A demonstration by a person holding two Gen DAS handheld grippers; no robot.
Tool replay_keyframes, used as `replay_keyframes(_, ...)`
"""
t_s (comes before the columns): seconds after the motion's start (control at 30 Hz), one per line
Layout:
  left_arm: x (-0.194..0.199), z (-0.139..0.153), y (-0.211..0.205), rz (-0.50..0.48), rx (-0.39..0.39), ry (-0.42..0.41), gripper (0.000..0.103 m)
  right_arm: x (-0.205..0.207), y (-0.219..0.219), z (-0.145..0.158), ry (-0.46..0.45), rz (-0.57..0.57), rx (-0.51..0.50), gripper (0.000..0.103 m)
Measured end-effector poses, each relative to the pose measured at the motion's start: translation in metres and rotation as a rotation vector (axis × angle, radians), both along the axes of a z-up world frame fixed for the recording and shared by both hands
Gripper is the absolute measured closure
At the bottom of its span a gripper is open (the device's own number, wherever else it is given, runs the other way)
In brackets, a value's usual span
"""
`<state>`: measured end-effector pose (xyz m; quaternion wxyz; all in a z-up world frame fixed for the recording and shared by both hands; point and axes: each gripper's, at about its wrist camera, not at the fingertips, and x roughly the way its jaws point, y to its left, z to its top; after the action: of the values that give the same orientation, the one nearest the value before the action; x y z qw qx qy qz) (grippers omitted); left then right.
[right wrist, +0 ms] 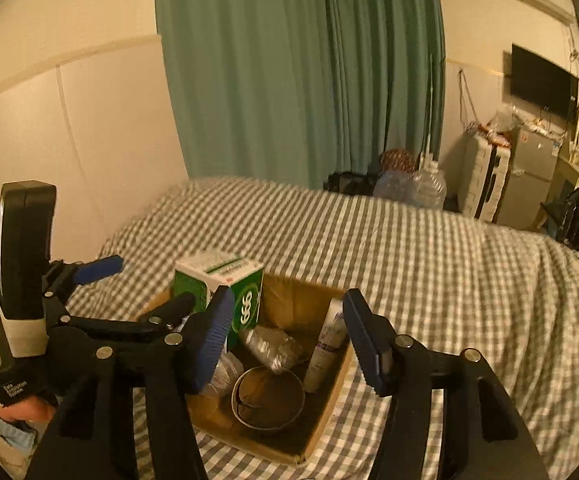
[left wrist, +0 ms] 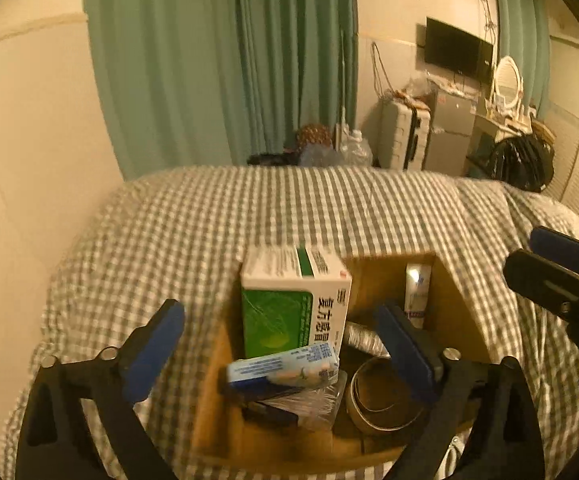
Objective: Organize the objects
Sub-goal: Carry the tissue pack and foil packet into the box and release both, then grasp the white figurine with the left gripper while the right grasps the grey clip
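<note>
An open cardboard box [left wrist: 451, 304] [right wrist: 289, 300] sits on the bed's checked sheet. Inside it stand a green-and-white medicine box [left wrist: 293, 304] [right wrist: 217, 292] and a white tube [left wrist: 417, 292] [right wrist: 327, 344] leaning on the right wall. A small blue-and-white carton [left wrist: 285, 364], a crinkled foil packet [left wrist: 363, 338] [right wrist: 269, 344] and a metal bowl [left wrist: 385, 396] [right wrist: 267, 400] lie in it too. My left gripper [left wrist: 285, 346] [right wrist: 151, 282] hovers open over the box's near left side, holding nothing. My right gripper [right wrist: 289, 336] [left wrist: 537, 254] hangs open above the bowl and tube, also holding nothing.
The bed with the grey-and-white checked sheet [left wrist: 249, 216] [right wrist: 429, 264] stretches behind and around the box. A cream wall runs along the left, green curtains [right wrist: 301, 72] hang behind. A suitcase [left wrist: 403, 136], small fridge [left wrist: 449, 128], black bags and bottles stand beyond the bed.
</note>
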<state>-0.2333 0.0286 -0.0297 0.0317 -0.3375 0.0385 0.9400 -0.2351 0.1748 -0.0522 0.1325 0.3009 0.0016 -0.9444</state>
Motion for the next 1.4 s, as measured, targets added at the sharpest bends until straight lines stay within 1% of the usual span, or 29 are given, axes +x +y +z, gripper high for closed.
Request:
replay_keyframes(0.03, 0.006, 0.008, -0.001, 0.006, -0.001, 0.015, 0.002, 0.007, 0.001, 0.007, 0.015, -0.006, 0.005, 0.038)
replay_keyframes(0.07, 0.012, 0.017, -0.002, 0.012, -0.002, 0.031, 0.000, 0.017, 0.004, 0.018, 0.036, -0.013, 0.007, 0.031)
replay_keyframes(0.13, 0.028, 0.038, -0.005, 0.027, 0.003, 0.069, 0.000, 0.028, 0.009, 0.033, 0.060, -0.016, 0.004, 0.028)
replay_keyframes(0.2, 0.044, 0.057, -0.005, 0.044, 0.011, 0.098, 0.000, 0.047, 0.013, 0.052, 0.083, -0.018, 0.002, 0.020)
replay_keyframes(0.3, 0.074, 0.082, -0.006, 0.107, 0.008, 0.165, 0.000, 0.074, 0.021, 0.077, 0.128, -0.019, 0.019, 0.015)
replay_keyframes(0.37, 0.091, 0.094, -0.006, 0.133, 0.017, 0.193, 0.000, 0.093, 0.027, 0.091, 0.157, -0.025, 0.042, 0.012)
replay_keyframes(0.4, 0.103, 0.099, -0.006, 0.140, 0.027, 0.205, 0.000, 0.102, 0.030, 0.098, 0.171, -0.028, 0.056, 0.009)
replay_keyframes(0.47, 0.122, 0.104, -0.001, 0.155, 0.028, 0.212, 0.000, 0.120, 0.037, 0.105, 0.187, -0.033, 0.081, 0.008)
replay_keyframes(0.57, 0.147, 0.099, 0.005, 0.176, 0.028, 0.201, 0.000, 0.143, 0.048, 0.103, 0.175, -0.027, 0.118, 0.007)
replay_keyframes(0.67, 0.165, 0.084, 0.011, 0.196, 0.044, 0.180, 0.000, 0.158, 0.057, 0.088, 0.151, -0.018, 0.146, 0.006)
replay_keyframes(0.73, 0.173, 0.065, 0.017, 0.191, 0.039, 0.154, 0.000, 0.167, 0.061, 0.065, 0.121, -0.016, 0.164, 0.005)
replay_keyframes(0.87, 0.181, 0.025, 0.029, 0.214, 0.007, 0.107, 0.000, 0.179, 0.063, 0.015, 0.074, -0.012, 0.197, 0.005)
replay_keyframes(0.97, 0.185, -0.011, 0.038, 0.215, 0.008, 0.036, 0.000, 0.178, 0.064, -0.028, 0.024, -0.009, 0.210, 0.005)
replay_keyframes(1.07, 0.187, -0.047, 0.050, 0.210, -0.020, -0.039, 0.000, 0.167, 0.067, -0.067, -0.057, -0.007, 0.175, 0.005)
replay_keyframes(1.13, 0.189, -0.071, 0.059, 0.185, -0.032, -0.108, 0.000, 0.160, 0.071, -0.086, -0.100, -0.024, 0.155, 0.005)
replay_keyframes(1.2, 0.194, -0.091, 0.066, 0.166, -0.036, -0.164, 0.000, 0.154, 0.076, -0.102, -0.140, -0.046, 0.137, 0.005)
replay_keyframes(1.27, 0.202, -0.106, 0.072, 0.140, -0.026, -0.207, 0.000, 0.152, 0.082, -0.109, -0.162, -0.058, 0.119, 0.005)
replay_keyframes(1.33, 0.209, -0.125, 0.079, 0.099, -0.020, -0.273, 0.000, 0.152, 0.087, -0.111, -0.170, -0.073, 0.105, 0.005)
replay_keyframes(1.4, 0.213, -0.146, 0.089, 0.055, -0.041, -0.359, 0.000, 0.152, 0.091, -0.110, -0.168, -0.084, 0.090, 0.005)
